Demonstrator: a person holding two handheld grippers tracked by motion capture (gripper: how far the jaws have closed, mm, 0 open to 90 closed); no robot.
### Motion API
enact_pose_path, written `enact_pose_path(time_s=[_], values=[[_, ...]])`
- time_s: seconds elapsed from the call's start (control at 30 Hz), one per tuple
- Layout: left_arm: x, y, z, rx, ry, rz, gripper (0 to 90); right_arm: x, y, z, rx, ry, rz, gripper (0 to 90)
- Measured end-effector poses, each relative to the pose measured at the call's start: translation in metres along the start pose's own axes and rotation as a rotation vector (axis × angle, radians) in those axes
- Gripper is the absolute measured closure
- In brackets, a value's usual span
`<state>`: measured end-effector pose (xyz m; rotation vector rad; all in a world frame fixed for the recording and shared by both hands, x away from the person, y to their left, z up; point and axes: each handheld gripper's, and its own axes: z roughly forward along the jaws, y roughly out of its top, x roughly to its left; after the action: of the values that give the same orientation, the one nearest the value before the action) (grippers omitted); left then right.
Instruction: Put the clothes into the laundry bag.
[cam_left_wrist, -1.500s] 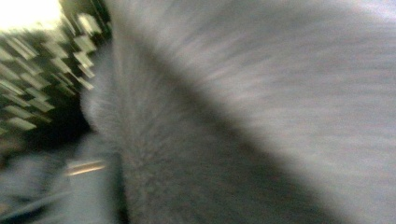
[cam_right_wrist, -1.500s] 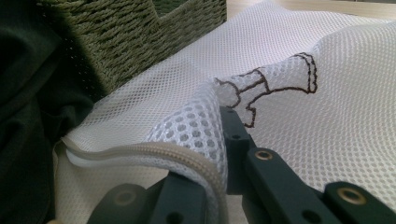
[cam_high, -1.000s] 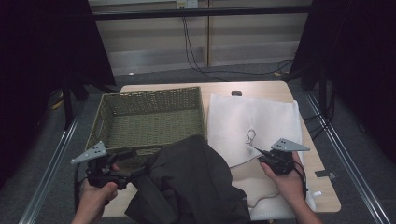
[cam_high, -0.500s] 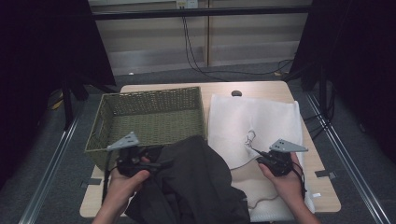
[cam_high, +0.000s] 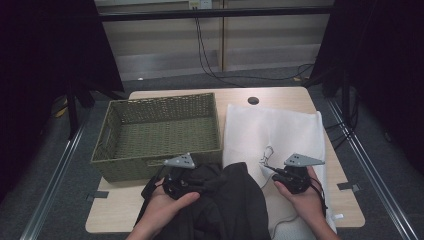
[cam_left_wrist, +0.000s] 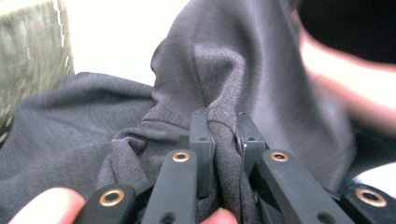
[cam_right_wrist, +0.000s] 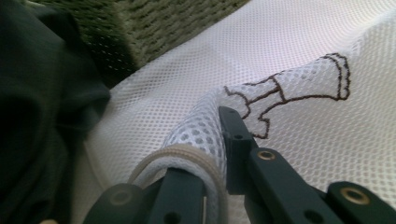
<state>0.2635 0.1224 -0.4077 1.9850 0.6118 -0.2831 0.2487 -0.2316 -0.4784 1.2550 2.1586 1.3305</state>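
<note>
garment: a dark garment (cam_high: 220, 205) lies crumpled at the near edge of the desk (cam_high: 280, 97), between the two hands, one corner lapping onto the white mesh bag (cam_high: 280, 135); it is too bunched to tell which way it points, and the heap runs roughly from the basket front toward the person.
bag: flat on the right half of the desk, long axis running away from the person, its near end gathered up at the right tool.
writing: none readable; the bag bears a thin brown stitched outline (cam_right_wrist: 299, 91), no letters that can be made out.
left tool: left tool (cam_high: 186, 184) sits at the garment's far left edge; its jaws have just been closing and now pinch a raised fold of the dark cloth (cam_left_wrist: 224, 130) between them.
right tool: right tool (cam_right_wrist: 205, 140) is clenched on the bag's rim, mesh and a pale cord (cam_right_wrist: 187, 156) caught between the jaws.
basket: a green woven basket (cam_high: 160, 132) stands on the left half of the desk, just beyond the garment.
</note>
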Motion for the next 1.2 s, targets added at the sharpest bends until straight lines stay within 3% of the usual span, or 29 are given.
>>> enact_pose_path(time_s=[0.03,0.07,0.1,0.17,0.2,0.27,0.3,0.4,0.43,0.47,0.53,0.57,0.6,0.63,0.67,0.73,0.77,0.8,0.83,0.87,0.9,0.93,0.97,1.0,1.03,1.1,1.13,1.17,1.2], values=[[0.0,0.0,0.0,0.0,0.0,0.0,80.8,0.0,0.0,0.0,0.0,0.0,0.0,88.0],[0.001,0.003,-0.009,-0.033,0.051,0.009,80.9,-0.002,0.001,0.0,-0.004,-0.033,0.007,88.7],[0.002,0.003,-0.013,-0.034,0.088,0.018,81.0,-0.003,0.002,-0.001,-0.012,-0.062,0.026,88.9],[0.005,0.002,-0.017,-0.041,0.114,0.007,81.1,-0.007,0.003,-0.002,-0.026,-0.09,0.04,89.0],[0.012,-0.003,-0.026,-0.064,0.152,-0.013,81.3,-0.016,0.005,-0.006,-0.053,-0.169,0.075,89.2],[0.02,-0.009,-0.036,-0.092,0.178,-0.046,81.3,-0.028,0.005,-0.01,-0.074,-0.232,0.146,89.4],[0.02,-0.009,-0.036,-0.092,0.178,-0.046,81.2,-0.035,0.004,-0.011,-0.085,-0.268,0.171,89.5],[0.03,-0.014,-0.054,-0.134,0.185,-0.081,81.2,-0.045,0.001,-0.01,-0.089,-0.316,0.215,89.5],[0.032,-0.015,-0.059,-0.146,0.175,-0.091,81.0,-0.049,0.0,-0.007,-0.082,-0.33,0.231,89.5],[0.033,-0.015,-0.065,-0.127,0.155,-0.084,79.7,-0.056,0.0,0.001,-0.078,-0.341,0.247,89.5],[0.029,-0.015,-0.067,-0.098,0.149,-0.04,72.9,-0.058,0.001,0.012,-0.071,-0.311,0.223,89.4],[0.029,-0.015,-0.067,-0.098,0.149,-0.04,67.0,-0.058,0.001,0.012,-0.071,-0.311,0.223,89.4],[0.026,-0.014,-0.068,-0.106,0.155,-0.014,67.0,-0.058,0.001,0.018,-0.061,-0.28,0.207,89.1],[0.019,-0.011,-0.07,-0.14,0.151,0.024,49.7,-0.053,0.001,0.026,-0.036,-0.204,0.168,86.9],[0.017,-0.009,-0.071,-0.165,0.145,0.03,40.9,-0.05,0.002,0.028,-0.021,-0.17,0.149,83.8],[0.014,-0.006,-0.071,-0.183,0.139,0.038,30.5,-0.042,0.004,0.027,-0.012,-0.116,0.088,73.2],[0.013,-0.004,-0.07,-0.195,0.135,0.046,30.5,-0.042,0.004,0.027,-0.012,-0.116,0.088,73.2],[0.01,0.0,-0.062,-0.18,0.154,0.058,21.8,-0.035,0.008,0.021,0.004,-0.088,0.026,64.9],[0.009,0.001,-0.054,-0.136,0.173,0.056,18.5,-0.032,0.009,0.018,0.007,-0.089,-0.008,62.8],[0.01,-0.001,-0.043,-0.067,0.201,0.05,12.9,-0.03,0.009,0.015,0.018,-0.096,-0.031,62.7],[0.01,-0.001,-0.043,-0.067,0.201,0.05,7.8,-0.03,0.009,0.015,0.018,-0.096,-0.031,62.7],[0.013,-0.005,-0.025,0.04,0.234,0.042,7.8,-0.028,0.009,0.012,0.024,-0.097,-0.048,63.0],[0.015,-0.01,-0.014,0.088,0.239,0.035,3.9,-0.028,0.009,0.01,0.03,-0.083,-0.06,64.7],[0.022,-0.025,0.01,0.18,0.22,0.018,3.6,-0.028,0.008,0.009,0.045,-0.049,-0.053,68.0],[0.024,-0.032,0.02,0.214,0.241,0.027,3.4,-0.028,0.007,0.009,0.051,-0.038,-0.047,70.6],[0.021,-0.039,0.032,0.273,0.337,0.099,11.1,-0.026,0.007,0.011,0.074,-0.033,-0.045,76.9],[0.019,-0.039,0.033,0.277,0.381,0.136,21.4,-0.025,0.007,0.013,0.086,-0.027,-0.044,79.5],[0.019,-0.039,0.033,0.277,0.381,0.136,35.4,-0.025,0.007,0.013,0.086,-0.027,-0.044,79.5],[0.016,-0.036,0.027,0.236,0.403,0.126,50.3,-0.023,0.008,0.015,0.11,-0.016,-0.057,85.8]])
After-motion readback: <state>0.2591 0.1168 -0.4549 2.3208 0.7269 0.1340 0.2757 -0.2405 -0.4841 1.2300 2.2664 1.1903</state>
